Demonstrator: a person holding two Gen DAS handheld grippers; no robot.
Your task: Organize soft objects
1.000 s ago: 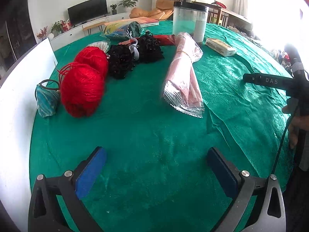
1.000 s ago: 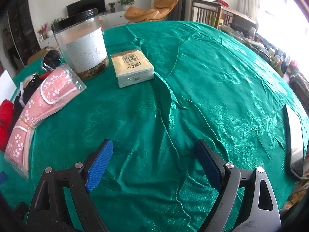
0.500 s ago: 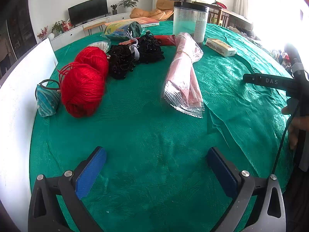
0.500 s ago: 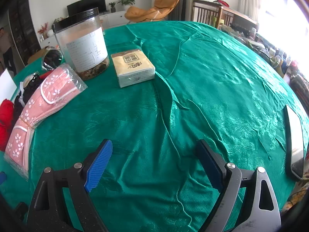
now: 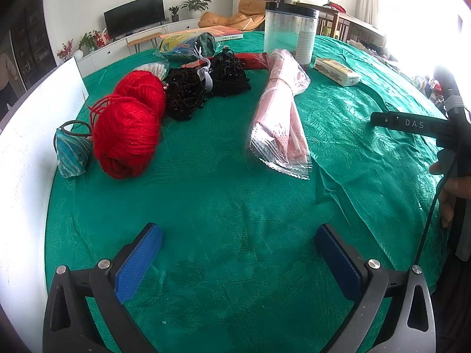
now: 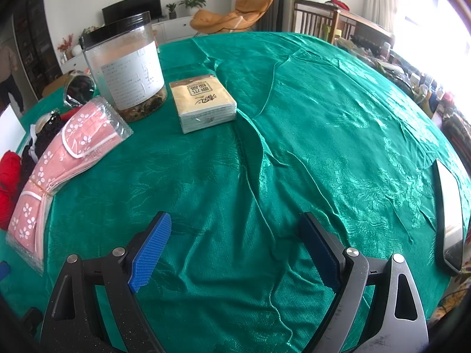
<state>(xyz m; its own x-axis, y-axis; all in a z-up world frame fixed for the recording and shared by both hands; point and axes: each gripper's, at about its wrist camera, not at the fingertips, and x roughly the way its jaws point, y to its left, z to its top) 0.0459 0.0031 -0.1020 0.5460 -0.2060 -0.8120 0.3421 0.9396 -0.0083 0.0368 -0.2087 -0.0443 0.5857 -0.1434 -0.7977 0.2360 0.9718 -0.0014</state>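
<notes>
Both sets of jaws hang released over the bench (image 5: 235, 206) — the left gripper (image 5: 238, 253) should squeeze the red yarn (image 5: 126, 141) gently, mid-ball.

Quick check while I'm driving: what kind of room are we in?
Most likely a home living and dining room: a flat TV on a low white cabinet, an orange lounge chair, and a round table under a green tablecloth.
</notes>
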